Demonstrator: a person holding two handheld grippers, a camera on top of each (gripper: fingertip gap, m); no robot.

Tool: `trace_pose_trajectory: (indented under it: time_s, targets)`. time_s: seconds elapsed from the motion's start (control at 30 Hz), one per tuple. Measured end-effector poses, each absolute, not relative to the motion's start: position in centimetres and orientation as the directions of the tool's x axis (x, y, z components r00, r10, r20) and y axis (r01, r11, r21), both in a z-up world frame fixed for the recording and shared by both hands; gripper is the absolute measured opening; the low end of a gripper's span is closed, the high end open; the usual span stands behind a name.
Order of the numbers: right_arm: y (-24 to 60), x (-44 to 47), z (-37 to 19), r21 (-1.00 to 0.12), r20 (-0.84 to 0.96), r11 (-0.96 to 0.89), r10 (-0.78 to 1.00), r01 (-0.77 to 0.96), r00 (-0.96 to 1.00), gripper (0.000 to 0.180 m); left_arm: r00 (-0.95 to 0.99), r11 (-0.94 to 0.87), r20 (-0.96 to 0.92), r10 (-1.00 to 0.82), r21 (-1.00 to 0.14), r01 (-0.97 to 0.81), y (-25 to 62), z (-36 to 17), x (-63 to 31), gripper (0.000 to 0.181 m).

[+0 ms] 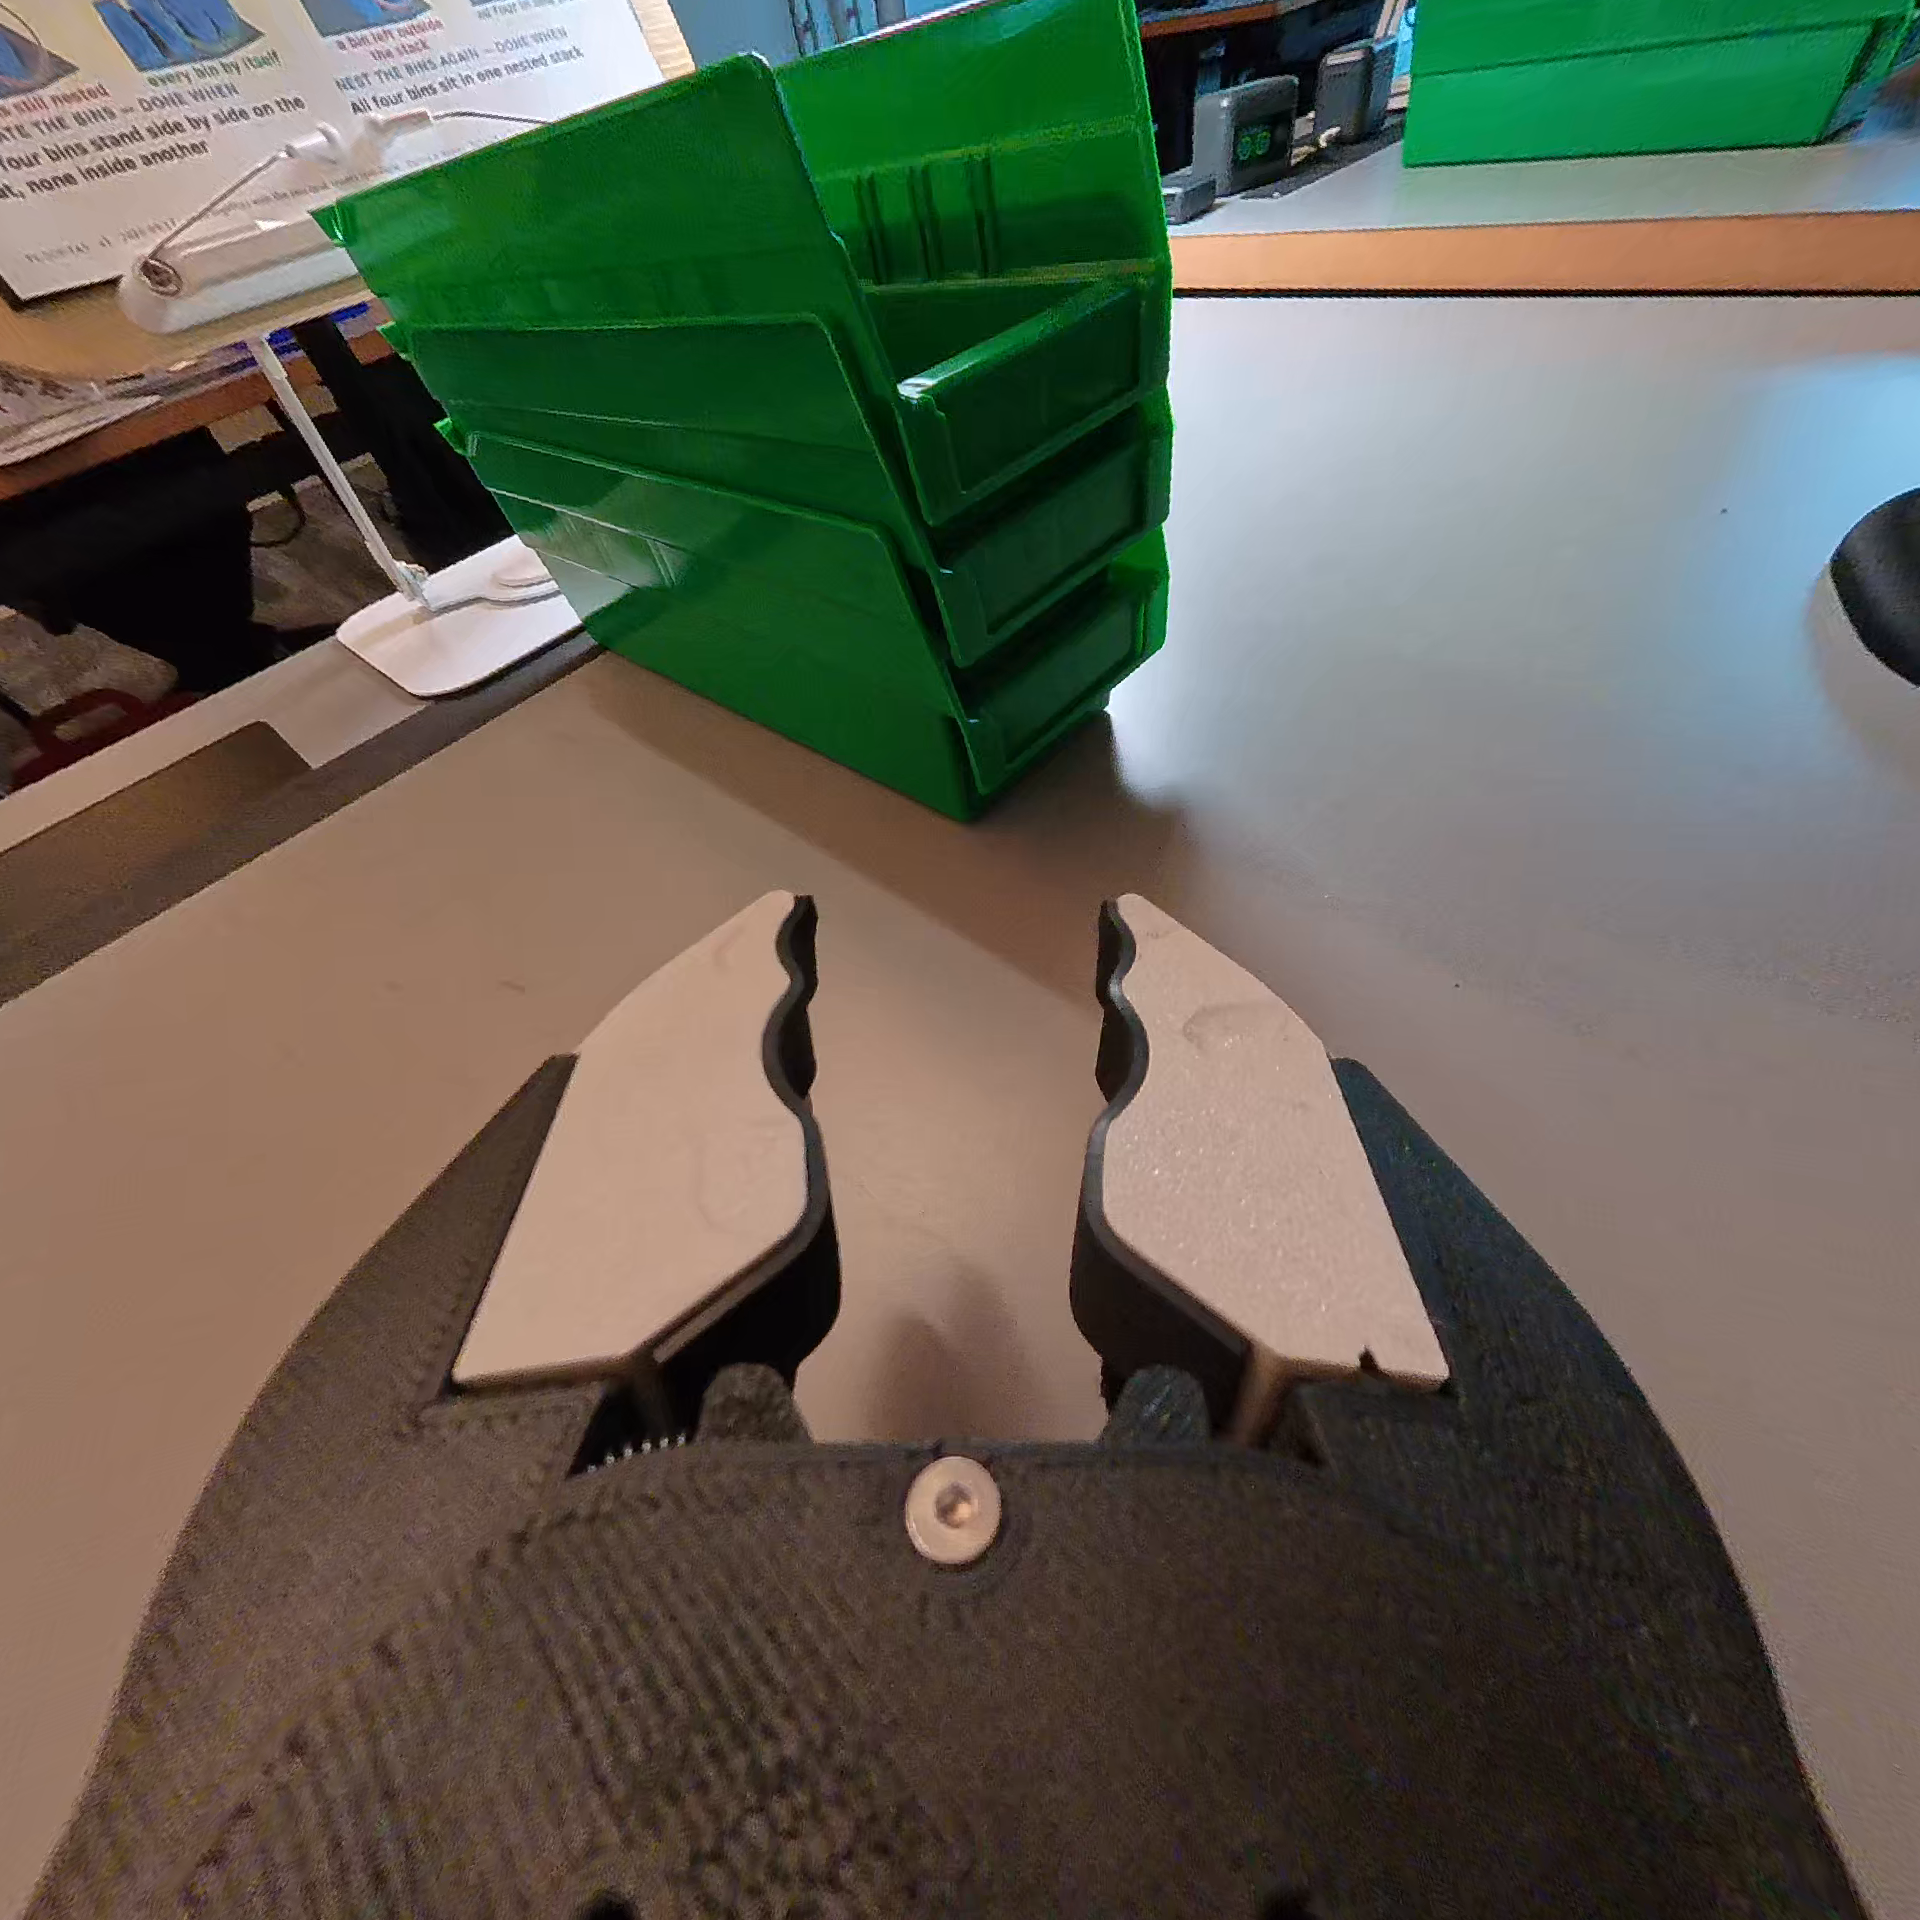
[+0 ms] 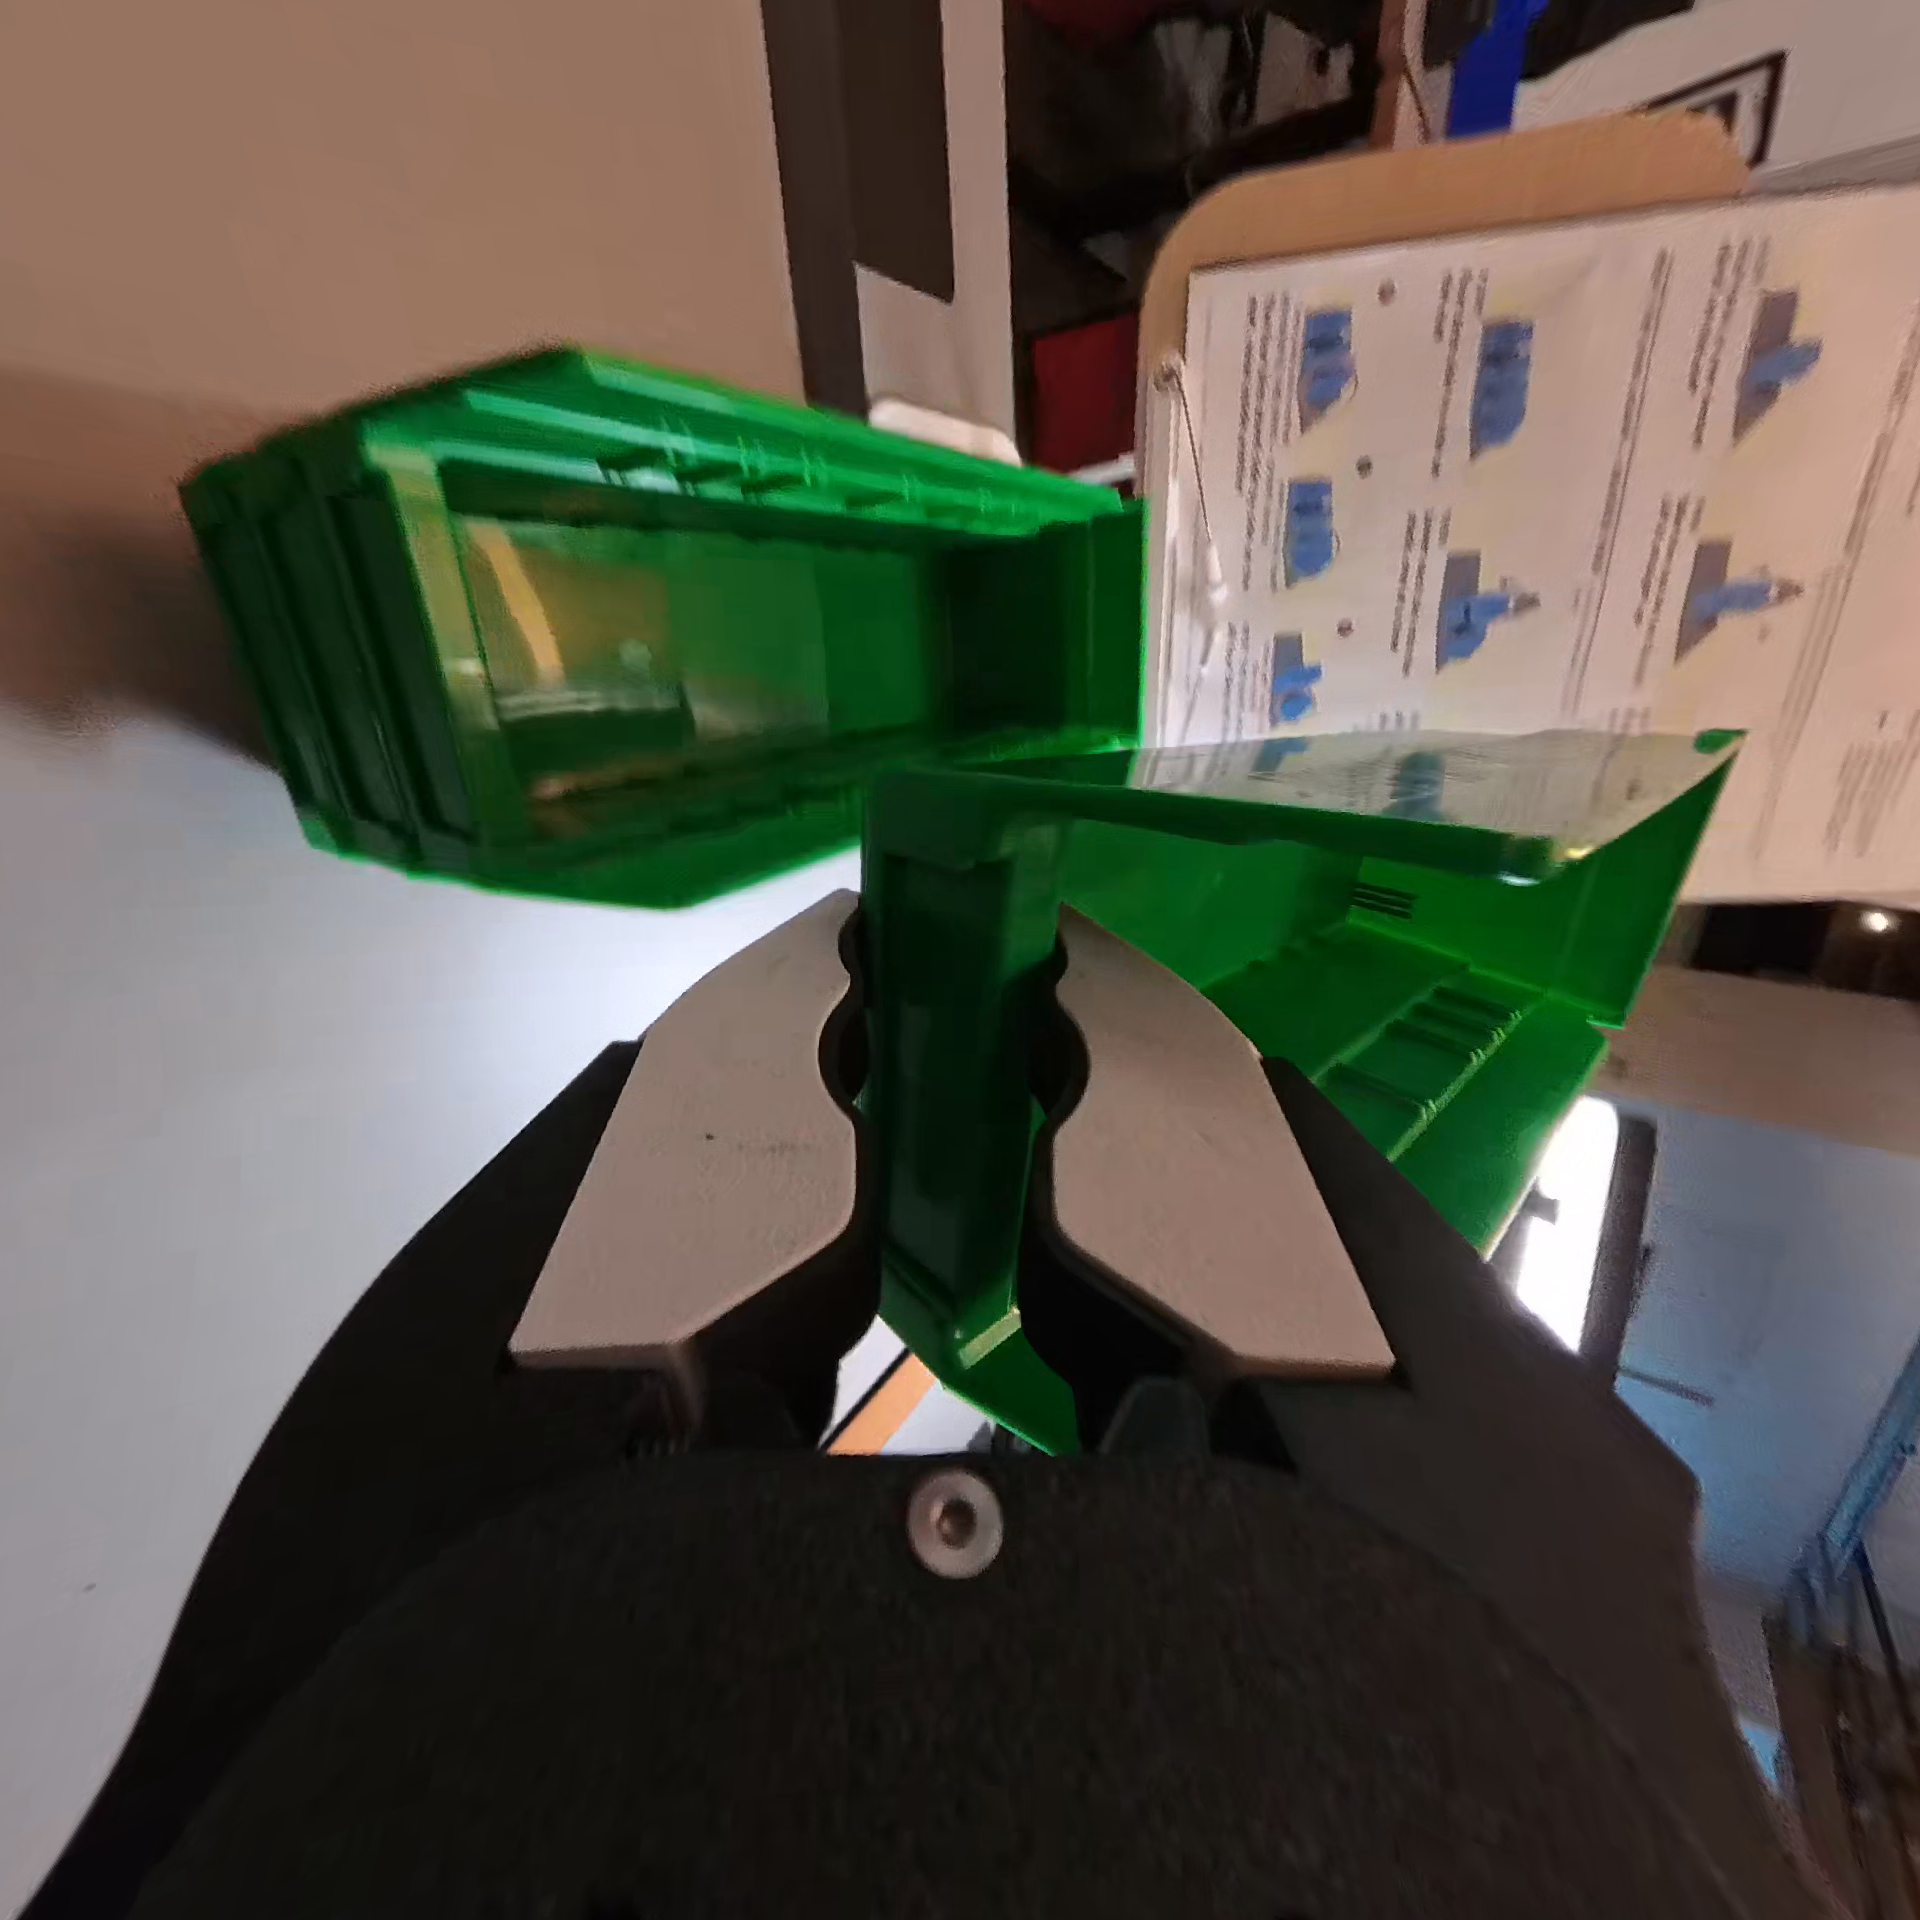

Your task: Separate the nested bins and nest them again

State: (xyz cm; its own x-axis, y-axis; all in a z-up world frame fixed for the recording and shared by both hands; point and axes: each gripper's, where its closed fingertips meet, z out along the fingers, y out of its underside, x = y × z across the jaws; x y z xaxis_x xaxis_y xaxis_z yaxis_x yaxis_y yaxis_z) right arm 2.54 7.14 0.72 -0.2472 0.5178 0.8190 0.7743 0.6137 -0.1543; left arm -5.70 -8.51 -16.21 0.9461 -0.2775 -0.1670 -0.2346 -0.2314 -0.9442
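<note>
A stack of nested green bins [image 1: 810, 468] stands on the grey table [image 1: 1455, 727], ahead of my left gripper [image 1: 956, 925]. That gripper is open and empty, low over the table and short of the stack. In the right wrist view my right gripper [image 2: 956, 935] is shut on the front lip of a single green bin [image 2: 1351, 935]. It holds this bin in the air, apart from the stack [image 2: 644, 644], which shows blurred beyond it. The right view is rolled sideways.
A white desk lamp [image 1: 260, 270] with a flat base [image 1: 457, 634] stands left of the stack by the table's left edge. An instruction sheet [image 2: 1558, 520] leans behind. More green bins [image 1: 1642, 94] sit on a far table. A black round object [image 1: 1881, 582] is at the right edge. The gap from one gripper's tips to the other's is roughly 25 cm.
</note>
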Motion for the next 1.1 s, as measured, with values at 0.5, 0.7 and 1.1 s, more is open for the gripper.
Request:
trace_pose_trajectory:
  time_s: [0.5, 0.7, 1.1]
  targets:
    - [4.9, -3.2, -6.7, -0.056, 0.73, 0.64, 0.55, 0.767, -0.406, 0.028, 0.95, -0.193, -0.18, -0.254, -0.953, -0.232, -8.8, -15.0, -6.4, 0.052]
    - [4.0, -2.7, -8.1, -0.079, 0.693, 0.629, 0.592, 0.774, -0.411, 0.032, 0.949, -0.198, -0.185, -0.255, -0.951, -0.238, -8.7, -15.2, -6.4, 0.051]
    - [2.4, -2.2, -7.0, -0.126, 0.698, 0.661, 0.589, 0.739, -0.408, 0.055, 0.949, -0.207, -0.182, -0.258, -0.949, -0.238, -8.7, -15.4, -6.4, 0.051]
